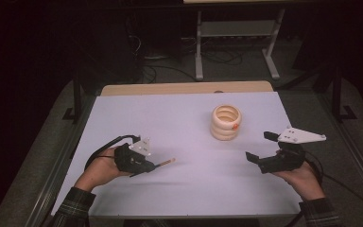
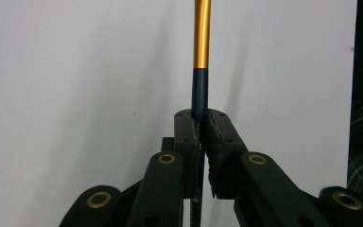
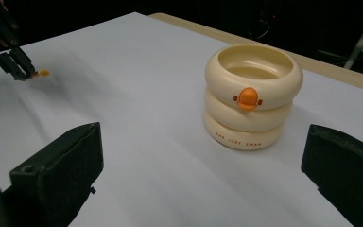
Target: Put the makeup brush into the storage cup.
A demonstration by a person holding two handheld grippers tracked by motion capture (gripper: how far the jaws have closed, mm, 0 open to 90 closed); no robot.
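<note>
Two grippers are in your hands, and between them you are working with one pen and one cream holder on one white table (image 1: 184, 189). Your left gripper (image 1: 152, 166) sits at the near left of the table in the high view, its jaws pressed together on the pen (image 2: 200, 90), pinching it at the dark end. From the left gripper view the pen runs straight up out of the pads: a dark, blue-black stretch right above the jaws, then a long gold stretch that reaches the top edge of that view. In the high view the pen sticks out to the right of the jaws as a thin, pale orange rod, lying nearly level above the table surface, with its shadow just under it. Your right gripper (image 1: 260, 147) sits at the near right, jaws spread wide with nothing between the pads, pointing toward the holder (image 1: 226, 122). That holder stands upright toward the far right of the table, well apart from both grippers. It looks like three fat cream rings stacked one on another, open at the top, with one small orange beak and two dots on the top ring and a line of small orange lettering on the bottom ring, too fine to read for certain.
</note>
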